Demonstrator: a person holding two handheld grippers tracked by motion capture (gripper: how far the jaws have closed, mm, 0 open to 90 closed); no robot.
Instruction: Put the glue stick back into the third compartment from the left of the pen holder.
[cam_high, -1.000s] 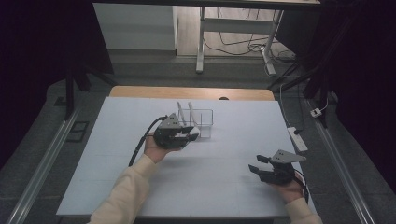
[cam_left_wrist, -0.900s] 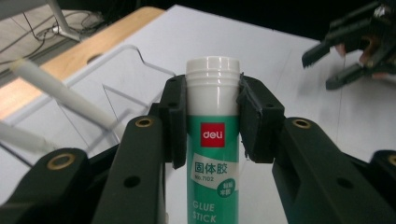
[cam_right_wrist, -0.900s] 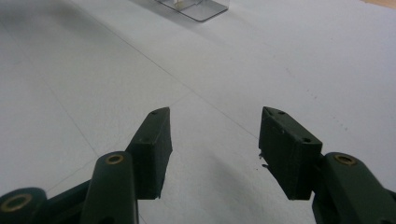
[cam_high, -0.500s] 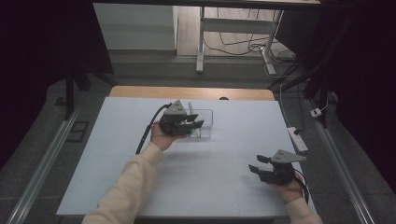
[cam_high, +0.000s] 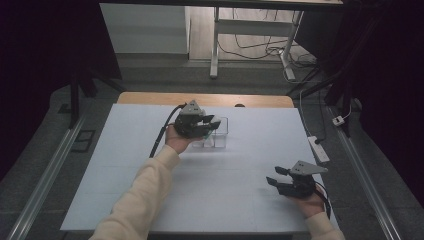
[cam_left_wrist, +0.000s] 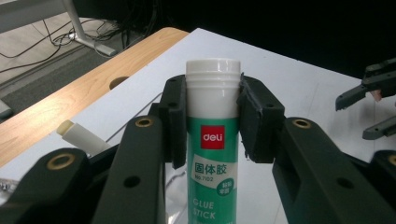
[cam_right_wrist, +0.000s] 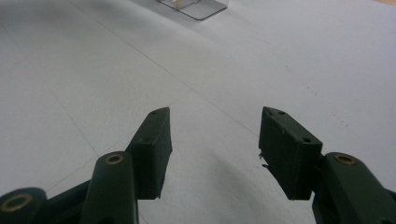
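A green glue stick (cam_left_wrist: 212, 135) with a white cap stands upright between the pads of my left gripper (cam_left_wrist: 211, 93), which is shut on it just below the cap. In the high view, that left gripper (cam_high: 212, 125) hovers over a clear plastic holder (cam_high: 220, 137) at the far middle of the white table. A white stick with a cream tip (cam_left_wrist: 81, 136) leans in the holder below the jaws. My right gripper (cam_high: 274, 176) rests low near the front right; its jaws (cam_right_wrist: 215, 144) stand open with nothing between them.
The white table top (cam_high: 210, 195) spreads between the two hands. A wooden strip (cam_high: 150, 98) with a small hole (cam_high: 239, 105) runs along the far edge. A white power strip (cam_high: 319, 148) lies off the right edge. The holder's base (cam_right_wrist: 194, 7) shows far ahead of the right jaws.
My left hand has carried the glue stick away from me and a little upward, to above the clear holder. The right hand has stayed put.
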